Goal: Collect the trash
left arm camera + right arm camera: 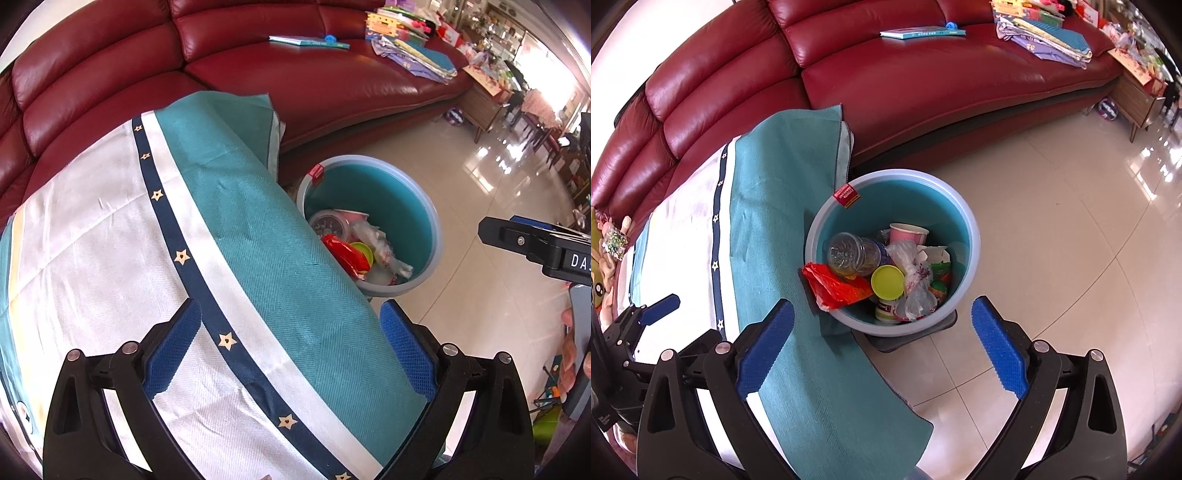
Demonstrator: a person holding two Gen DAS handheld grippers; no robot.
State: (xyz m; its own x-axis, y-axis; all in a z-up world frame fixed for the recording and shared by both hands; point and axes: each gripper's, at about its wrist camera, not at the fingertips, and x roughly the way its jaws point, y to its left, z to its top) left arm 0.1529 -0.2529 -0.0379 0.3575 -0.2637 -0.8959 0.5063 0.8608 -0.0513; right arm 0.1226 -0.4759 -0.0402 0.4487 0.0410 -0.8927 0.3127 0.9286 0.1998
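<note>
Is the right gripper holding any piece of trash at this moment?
No: the right gripper stands open above the bin, with nothing between its blue pads.

"DA" shows on the right gripper (576, 258).

Sofa (923, 85): dark red, glossy leather. Tablecloth (229, 236): teal woven field, white satin bands, a navy stripe set with cream stars, and a pale yellow stripe near one edge. Bin (973, 236): pale blue-grey rim and outside, turquoise inside, with a red label (846, 195) at the rim. Bin contents: red-orange wrapper (836, 286), clear bottle (853, 254), lime-green lid (887, 283), pink paper cup (908, 233), translucent white plastic bag (916, 280). Floor (1052, 229): glossy cream tiles. Gripper pads (997, 350): bright blue, on black frames. Book (923, 32) on the sofa: teal cover.
</note>
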